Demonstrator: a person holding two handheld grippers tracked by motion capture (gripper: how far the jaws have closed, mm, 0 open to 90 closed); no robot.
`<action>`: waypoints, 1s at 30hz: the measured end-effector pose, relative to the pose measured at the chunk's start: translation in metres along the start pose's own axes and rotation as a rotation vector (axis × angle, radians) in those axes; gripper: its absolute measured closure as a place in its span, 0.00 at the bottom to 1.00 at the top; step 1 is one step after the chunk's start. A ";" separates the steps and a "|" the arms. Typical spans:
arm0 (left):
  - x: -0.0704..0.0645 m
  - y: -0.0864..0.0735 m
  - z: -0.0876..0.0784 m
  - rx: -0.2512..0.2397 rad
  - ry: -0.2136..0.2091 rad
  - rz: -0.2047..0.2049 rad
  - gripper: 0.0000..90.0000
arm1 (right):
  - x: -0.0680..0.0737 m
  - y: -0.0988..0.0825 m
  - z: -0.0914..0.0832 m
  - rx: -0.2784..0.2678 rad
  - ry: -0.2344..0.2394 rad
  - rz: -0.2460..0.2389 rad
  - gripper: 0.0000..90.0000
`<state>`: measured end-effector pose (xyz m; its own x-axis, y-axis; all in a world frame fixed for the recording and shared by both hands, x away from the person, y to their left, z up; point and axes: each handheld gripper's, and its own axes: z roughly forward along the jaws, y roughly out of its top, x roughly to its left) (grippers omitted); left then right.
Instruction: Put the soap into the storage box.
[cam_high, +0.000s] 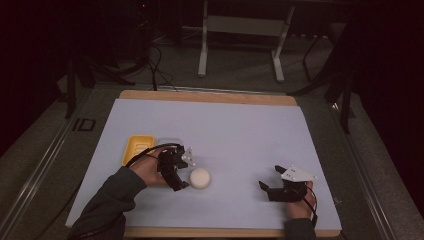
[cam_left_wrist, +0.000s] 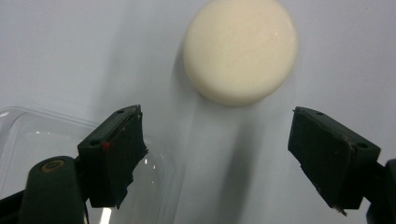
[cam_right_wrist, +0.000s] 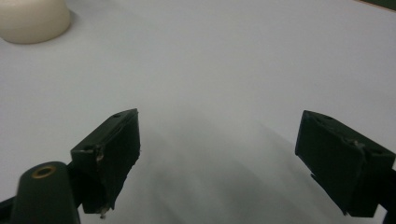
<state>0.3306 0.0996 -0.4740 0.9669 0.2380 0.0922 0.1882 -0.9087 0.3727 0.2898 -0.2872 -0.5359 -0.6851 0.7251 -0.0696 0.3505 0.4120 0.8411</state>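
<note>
Now the cream round puck (cam_high: 200, 178) lies flat on the pale blue mat (cam_high: 240, 130), toward the near edge of the desk and left of its middle. In the left gripper view the puck (cam_left_wrist: 241, 50) rests just beyond the two black jaws, not touched by them; they stand wide apart with bare mat between them.

The left gripper (cam_high: 184, 173) is just beside the puck, on its left side, held by the person's left hand (cam_high: 148, 171). Under its left jaw a clear plastic lid (cam_left_wrist: 28, 140) lies on the mat. A yellow tray (cam_high: 136, 148) sits just behind the left hand, nearer the left edge of the mat.

The right gripper (cam_high: 271, 183) is well apart from the puck, near the front right corner of the mat. In the right gripper view its jaws are spread open over empty mat, and the puck (cam_right_wrist: 32, 19) shows at the far left.
</note>
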 end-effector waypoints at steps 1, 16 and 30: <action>0.000 0.001 0.000 0.000 -0.003 -0.001 0.21 | 0.000 0.000 0.000 0.000 0.000 0.000 0.15; -0.002 0.011 0.007 0.016 -0.018 0.007 0.20 | 0.000 0.000 0.000 0.003 -0.003 -0.003 0.15; -0.002 0.020 0.015 0.039 -0.062 -0.019 0.11 | 0.001 0.000 0.000 0.002 -0.002 -0.003 0.15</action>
<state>0.3345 0.0759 -0.4809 0.9717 0.2344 0.0277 0.2117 -0.9174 0.3371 0.2895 -0.2867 -0.5358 -0.6850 0.7249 -0.0729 0.3498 0.4150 0.8399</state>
